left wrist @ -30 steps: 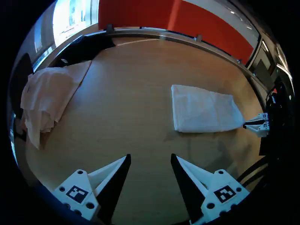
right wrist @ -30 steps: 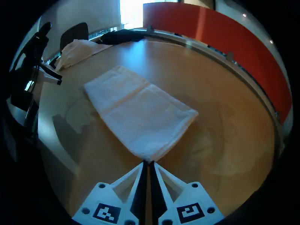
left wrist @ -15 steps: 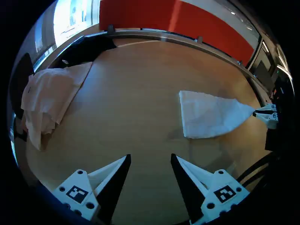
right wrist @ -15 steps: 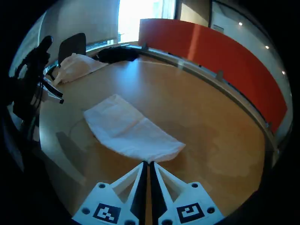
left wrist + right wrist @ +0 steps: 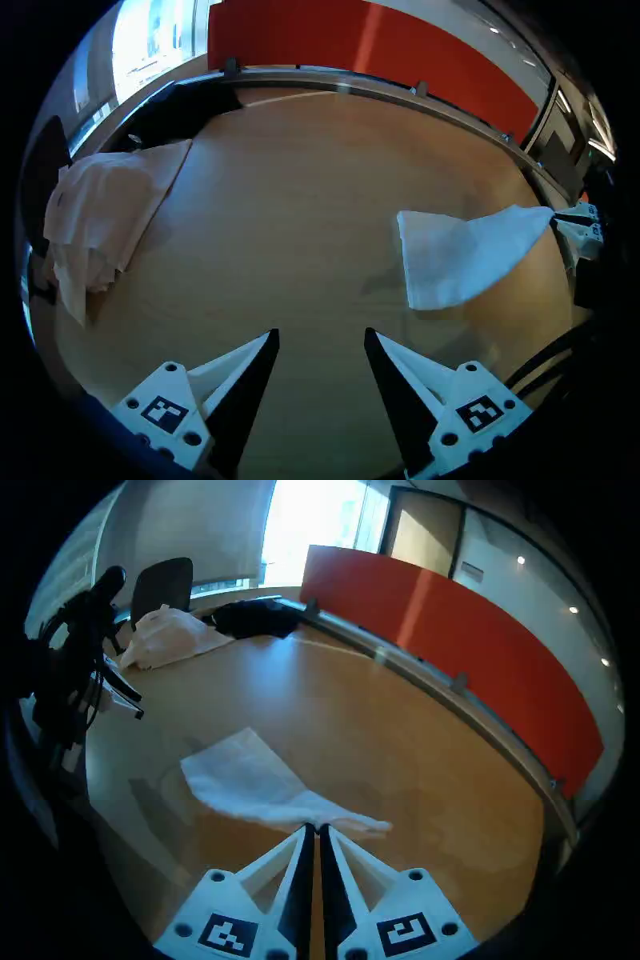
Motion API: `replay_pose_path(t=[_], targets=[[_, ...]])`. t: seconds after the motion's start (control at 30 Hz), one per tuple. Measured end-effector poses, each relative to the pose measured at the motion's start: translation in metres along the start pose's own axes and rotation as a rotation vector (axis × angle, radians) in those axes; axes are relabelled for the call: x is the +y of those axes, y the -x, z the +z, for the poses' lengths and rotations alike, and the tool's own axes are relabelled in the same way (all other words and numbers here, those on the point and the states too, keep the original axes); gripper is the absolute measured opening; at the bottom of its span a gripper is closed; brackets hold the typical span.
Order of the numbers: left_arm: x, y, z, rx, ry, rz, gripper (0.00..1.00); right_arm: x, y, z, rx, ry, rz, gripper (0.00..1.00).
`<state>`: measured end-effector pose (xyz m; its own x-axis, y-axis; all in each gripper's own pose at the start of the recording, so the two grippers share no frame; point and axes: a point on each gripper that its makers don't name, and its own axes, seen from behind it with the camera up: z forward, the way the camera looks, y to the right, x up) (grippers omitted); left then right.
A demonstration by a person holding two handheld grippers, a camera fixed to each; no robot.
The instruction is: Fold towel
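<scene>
Your right gripper [image 5: 314,828] now holds one corner of the white cloth towel [image 5: 240,780] higher, fingers clamped on it; its far end rests on the light wooden table [image 5: 384,720]; your left gripper [image 5: 320,334] hovers spread.

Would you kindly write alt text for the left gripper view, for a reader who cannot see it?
A white towel lies on the right of a wooden table, one corner held raised by the right gripper at the edge. In the foreground, the left gripper holds its fingers open above the wood; crumpled cloths sit left.
</scene>
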<state>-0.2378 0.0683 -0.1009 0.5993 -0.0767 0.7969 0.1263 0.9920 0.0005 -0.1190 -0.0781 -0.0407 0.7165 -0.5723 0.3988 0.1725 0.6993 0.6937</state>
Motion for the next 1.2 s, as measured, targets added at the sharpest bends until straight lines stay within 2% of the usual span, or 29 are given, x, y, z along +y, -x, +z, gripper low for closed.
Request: replay_pose_path(t=[0.27,0.53,0.73,0.97,1.2], targets=[[0.002,-0.001,-0.001,0.001,0.000,0.001,0.78,0.002,-0.004,-0.002,0.000,0.000,-0.022,0.05],[0.002,-0.004,-0.003,0.008,-0.001,-0.003,0.78,-0.015,-0.020,0.013,0.016,-0.041,-0.058,0.05],[-0.001,-0.008,-0.009,0.023,-0.005,-0.012,0.78,-0.041,-0.036,0.033,0.028,-0.097,-0.091,0.05],[-0.007,-0.013,-0.018,0.046,-0.015,-0.029,0.78,-0.083,-0.050,0.065,0.034,-0.181,-0.101,0.05],[-0.016,-0.009,-0.025,0.051,-0.034,-0.051,0.78,-0.126,-0.047,0.092,0.008,-0.270,-0.108,0.05]])
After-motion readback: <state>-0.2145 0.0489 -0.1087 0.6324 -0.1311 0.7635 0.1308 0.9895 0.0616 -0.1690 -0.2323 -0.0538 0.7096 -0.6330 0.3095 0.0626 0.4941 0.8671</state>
